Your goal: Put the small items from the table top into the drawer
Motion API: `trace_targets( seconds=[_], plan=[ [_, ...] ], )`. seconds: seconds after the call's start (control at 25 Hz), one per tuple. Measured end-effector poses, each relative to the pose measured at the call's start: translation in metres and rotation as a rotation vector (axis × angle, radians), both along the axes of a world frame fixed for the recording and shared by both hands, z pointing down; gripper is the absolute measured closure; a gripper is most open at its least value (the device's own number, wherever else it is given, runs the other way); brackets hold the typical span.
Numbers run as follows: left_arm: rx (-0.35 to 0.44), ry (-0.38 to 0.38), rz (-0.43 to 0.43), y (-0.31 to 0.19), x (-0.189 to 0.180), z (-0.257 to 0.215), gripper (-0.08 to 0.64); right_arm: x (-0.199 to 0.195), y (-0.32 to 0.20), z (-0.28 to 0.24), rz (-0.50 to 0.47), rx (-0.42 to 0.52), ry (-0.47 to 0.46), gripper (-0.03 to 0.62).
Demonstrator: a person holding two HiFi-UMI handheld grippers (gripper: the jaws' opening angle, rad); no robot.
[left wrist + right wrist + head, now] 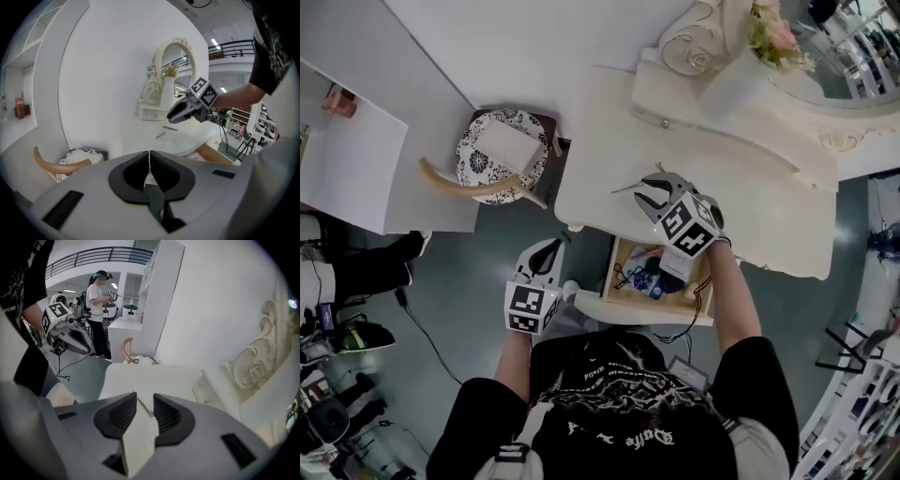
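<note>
On the white dressing table (591, 159) lie two thin metal items (628, 187), shown in the left gripper view as one sliver (170, 127) and another nearer sliver (160, 135). My right gripper (649, 195) hovers low over the table top beside them, open. In the right gripper view one thin metal item (143, 404) lies on the table in the gap between its apart jaws (144, 401). Below the table edge the wooden drawer (623, 302) stands pulled out, with a blue item (653, 281) and a black cable inside. My left gripper (546, 262) hangs left of the drawer, shut on nothing (149, 157).
A stool with a black-and-white patterned cushion (500, 155) and a curved wooden backrest (464, 186) stands left of the table. At the table's back are an ornate mirror (848, 66), a vase of flowers (741, 80) and a small drawer box (712, 122). A person (98, 310) stands far off.
</note>
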State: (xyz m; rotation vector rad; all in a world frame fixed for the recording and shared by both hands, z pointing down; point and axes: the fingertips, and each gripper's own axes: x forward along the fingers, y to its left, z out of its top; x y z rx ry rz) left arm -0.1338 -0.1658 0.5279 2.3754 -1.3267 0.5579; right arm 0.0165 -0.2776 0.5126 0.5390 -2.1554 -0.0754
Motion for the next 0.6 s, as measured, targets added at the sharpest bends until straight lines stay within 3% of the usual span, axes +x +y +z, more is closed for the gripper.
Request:
trace_targets(
  seconds=[0.6],
  plan=[
    [-0.039, -0.024, -0.04, -0.007, 0.0, 0.012, 0.538, -0.002, -0.015, 0.044, -0.152, -0.087, 0.097, 0.472]
  ],
)
